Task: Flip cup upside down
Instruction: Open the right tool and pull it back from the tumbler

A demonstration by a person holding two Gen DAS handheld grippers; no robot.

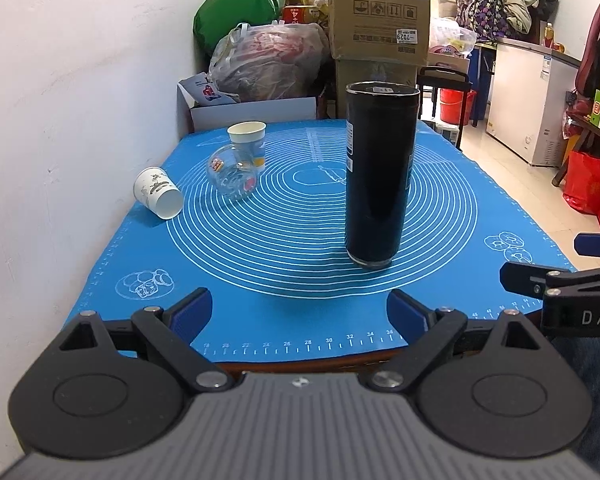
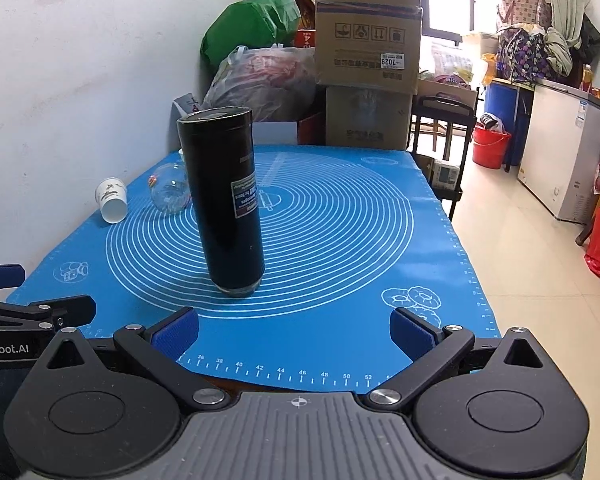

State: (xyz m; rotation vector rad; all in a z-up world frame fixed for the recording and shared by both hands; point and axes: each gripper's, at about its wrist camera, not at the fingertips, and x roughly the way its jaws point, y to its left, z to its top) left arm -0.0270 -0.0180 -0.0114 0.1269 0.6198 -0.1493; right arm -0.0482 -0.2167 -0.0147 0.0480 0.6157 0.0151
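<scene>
A tall black tumbler cup (image 1: 380, 172) stands on end on the blue mat (image 1: 300, 240), with a metal rim at its bottom; it also shows in the right wrist view (image 2: 228, 200). My left gripper (image 1: 300, 312) is open and empty, near the mat's front edge, short of the tumbler. My right gripper (image 2: 294, 328) is open and empty, at the front edge to the right of the tumbler; its finger shows in the left wrist view (image 1: 540, 280).
A white paper cup (image 1: 158, 192) lies on its side at the left by the wall. A clear glass jar (image 1: 232, 174) lies beside an upright paper cup (image 1: 247, 136). Cardboard boxes (image 1: 380, 12) and bags stand behind the table. Open floor lies to the right.
</scene>
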